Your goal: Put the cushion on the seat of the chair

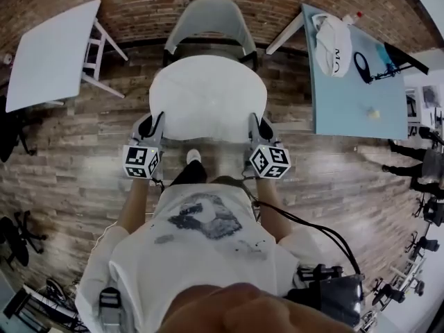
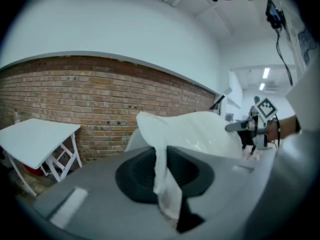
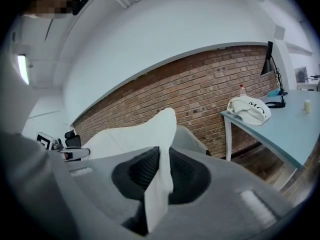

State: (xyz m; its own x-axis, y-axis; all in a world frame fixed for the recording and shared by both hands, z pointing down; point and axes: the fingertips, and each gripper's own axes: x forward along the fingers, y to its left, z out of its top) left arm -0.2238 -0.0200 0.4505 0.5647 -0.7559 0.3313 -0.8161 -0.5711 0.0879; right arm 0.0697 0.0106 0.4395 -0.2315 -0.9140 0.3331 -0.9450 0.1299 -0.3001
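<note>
A round white cushion [image 1: 207,96] hangs flat in front of me, held by both grippers at its near corners. My left gripper [image 1: 157,126] is shut on its left edge, and the white fabric [image 2: 161,169] shows pinched between the jaws in the left gripper view. My right gripper [image 1: 258,127] is shut on the right edge, with the cushion cloth [image 3: 159,181] clamped between its jaws. The pale grey chair [image 1: 210,21] stands just beyond the cushion against the brick wall; its seat is hidden behind the cushion.
A white folding table [image 1: 52,50] stands at the left. A light blue table [image 1: 357,92] at the right carries a white cap [image 1: 334,41] and a black lamp [image 1: 378,71]. Office chairs [image 1: 17,238] sit near the edges. The floor is wood planks.
</note>
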